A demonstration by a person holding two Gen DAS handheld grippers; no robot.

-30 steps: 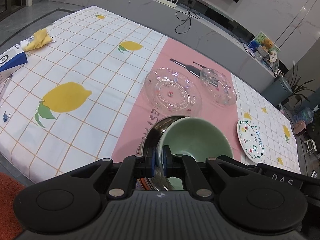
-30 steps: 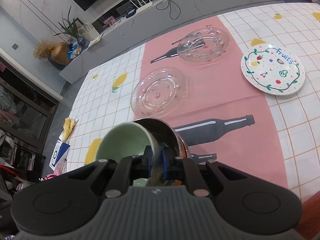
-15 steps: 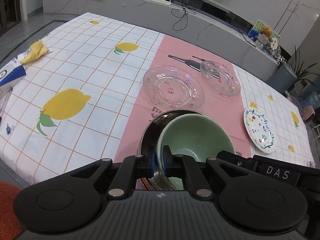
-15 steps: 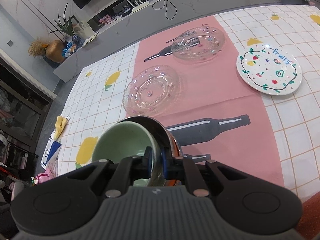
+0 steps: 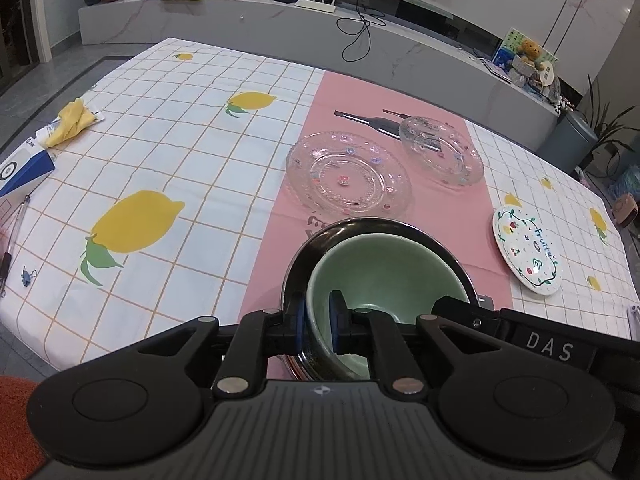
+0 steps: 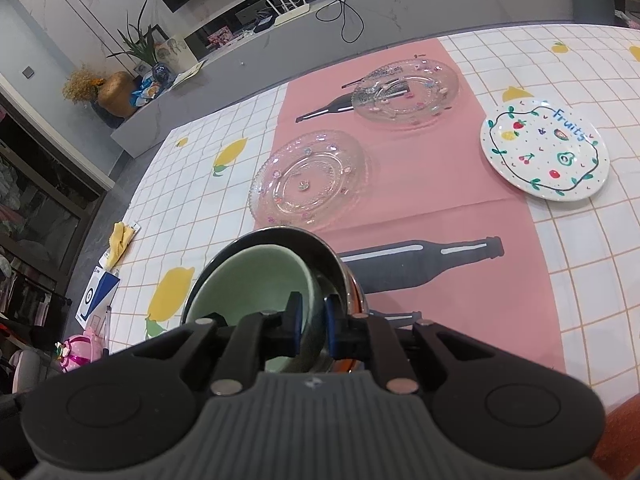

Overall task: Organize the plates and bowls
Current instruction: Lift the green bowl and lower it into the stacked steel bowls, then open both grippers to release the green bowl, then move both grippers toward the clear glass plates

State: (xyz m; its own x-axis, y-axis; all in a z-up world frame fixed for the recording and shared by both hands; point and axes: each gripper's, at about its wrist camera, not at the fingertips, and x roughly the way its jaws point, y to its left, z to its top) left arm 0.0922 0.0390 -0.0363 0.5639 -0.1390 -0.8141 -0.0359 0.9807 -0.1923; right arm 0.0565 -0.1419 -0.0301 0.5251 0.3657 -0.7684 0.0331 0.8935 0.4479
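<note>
Left gripper [image 5: 318, 322] easing open on green bowl [image 5: 386, 270] rim; right gripper [image 6: 310, 330] pinches it. Ceramic: stiff, fragile, slippery.

Left gripper [image 5: 318, 324] angled down, jaws opening, right gripper [image 6: 311, 326] angled down, jaws clamped

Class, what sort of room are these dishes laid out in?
Probably a home living room: a long marble TV console holding a Wi-Fi router, potted plants, and a table under a lemon-print tablecloth.
</note>
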